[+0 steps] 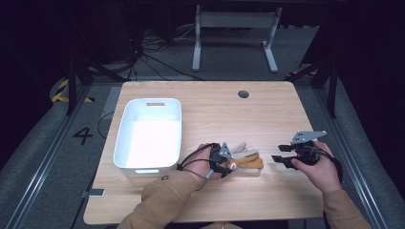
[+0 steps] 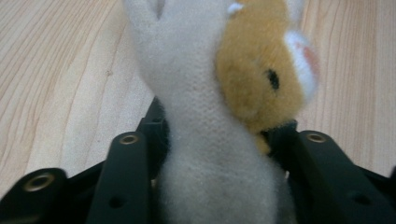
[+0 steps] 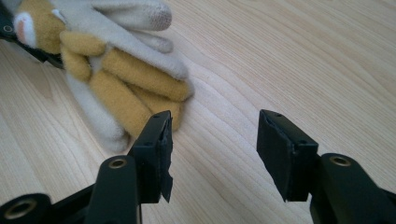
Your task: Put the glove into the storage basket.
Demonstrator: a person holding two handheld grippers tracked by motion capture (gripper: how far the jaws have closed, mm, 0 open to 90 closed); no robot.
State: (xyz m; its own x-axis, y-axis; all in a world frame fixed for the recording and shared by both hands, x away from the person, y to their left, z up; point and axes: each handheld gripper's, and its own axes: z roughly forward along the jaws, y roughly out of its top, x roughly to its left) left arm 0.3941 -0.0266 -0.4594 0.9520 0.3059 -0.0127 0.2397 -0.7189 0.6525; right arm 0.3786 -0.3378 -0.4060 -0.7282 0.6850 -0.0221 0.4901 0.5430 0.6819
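Observation:
A cream and tan plush glove (image 1: 246, 160) with an animal face lies on the wooden table (image 1: 267, 114) near the front middle. My left gripper (image 1: 224, 161) is shut on the glove's cuff end; in the left gripper view the cream fabric (image 2: 205, 154) fills the gap between the two black jaws, with the tan face (image 2: 261, 79) just beyond. My right gripper (image 1: 282, 155) hovers to the right of the glove, open with nothing between its jaws. In the right gripper view (image 3: 212, 154) the glove's tan fingers (image 3: 126, 88) lie just left of the left jaw.
A white plastic bin (image 1: 149, 136) stands on the left half of the table, empty. A round cable hole (image 1: 243, 94) sits near the table's far edge. A white desk frame (image 1: 234, 33) stands on the floor beyond.

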